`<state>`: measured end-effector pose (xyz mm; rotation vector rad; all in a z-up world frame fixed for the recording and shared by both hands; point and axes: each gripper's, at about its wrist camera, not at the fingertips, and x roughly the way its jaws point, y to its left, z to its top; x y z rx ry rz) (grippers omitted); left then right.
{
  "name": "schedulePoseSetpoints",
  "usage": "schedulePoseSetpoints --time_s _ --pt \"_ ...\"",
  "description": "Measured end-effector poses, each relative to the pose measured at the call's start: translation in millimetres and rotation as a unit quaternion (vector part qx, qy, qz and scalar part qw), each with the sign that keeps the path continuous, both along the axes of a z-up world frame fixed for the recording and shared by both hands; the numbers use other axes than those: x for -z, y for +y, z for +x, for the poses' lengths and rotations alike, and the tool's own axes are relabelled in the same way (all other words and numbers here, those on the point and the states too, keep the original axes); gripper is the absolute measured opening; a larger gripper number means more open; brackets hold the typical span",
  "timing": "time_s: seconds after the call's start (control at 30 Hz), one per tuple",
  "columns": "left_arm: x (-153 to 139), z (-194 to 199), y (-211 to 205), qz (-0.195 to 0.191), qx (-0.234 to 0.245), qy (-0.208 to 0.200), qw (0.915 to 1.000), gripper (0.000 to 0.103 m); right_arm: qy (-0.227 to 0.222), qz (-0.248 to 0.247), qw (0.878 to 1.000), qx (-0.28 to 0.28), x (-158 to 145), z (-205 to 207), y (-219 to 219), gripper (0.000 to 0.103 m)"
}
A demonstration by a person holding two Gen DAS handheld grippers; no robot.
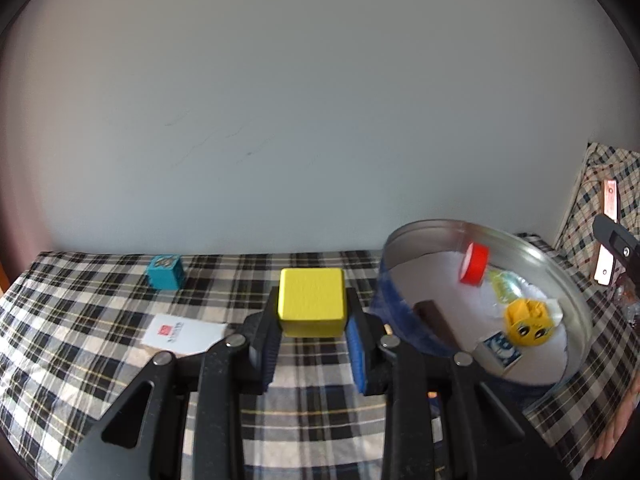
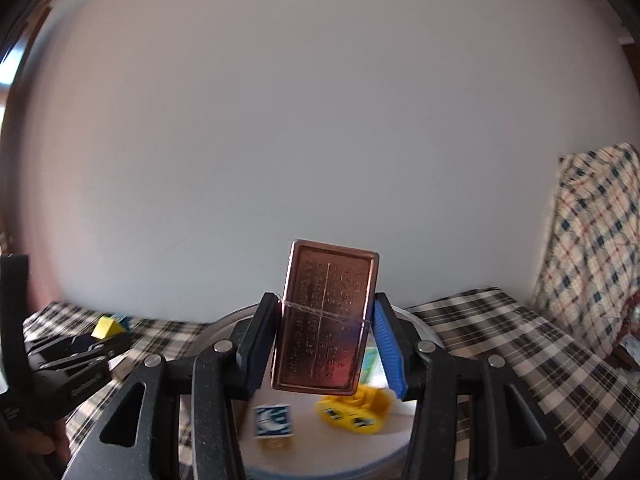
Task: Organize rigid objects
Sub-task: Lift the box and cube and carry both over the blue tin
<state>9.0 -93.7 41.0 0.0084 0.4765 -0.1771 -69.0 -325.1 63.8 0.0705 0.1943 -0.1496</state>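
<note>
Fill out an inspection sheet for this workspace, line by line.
Surface: plaid cloth, wrinkled.
Job's things: yellow block; copper plate; round tin holding red roll, yellow toy brick, picture cube; teal cube by the wall.
Clutter: white card.
Grippers: left gripper shut on yellow block; right gripper shut on copper plate.
Cables: nothing seen.
Surroundings: plain wall.
</note>
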Motion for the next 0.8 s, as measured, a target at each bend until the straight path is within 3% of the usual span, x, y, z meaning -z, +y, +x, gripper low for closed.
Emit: schedulePoseSetpoints --time_s 0.23,0.53,0.8 --pt "0 1 -36 0.007 0.046 -0.003 0.9989 0.027 0.0 0.024 0.998 0.057 -5 5 -45 0.05" --pt "5 12 -93 0.018 0.093 0.006 0.9955 0.027 0.066 0.016 0.996 0.059 18 39 -48 0.05" --pt "14 28 -115 0.021 0.106 0.027 0.9938 0.027 0.117 0.007 0.99 0.079 32 55 -54 0.05"
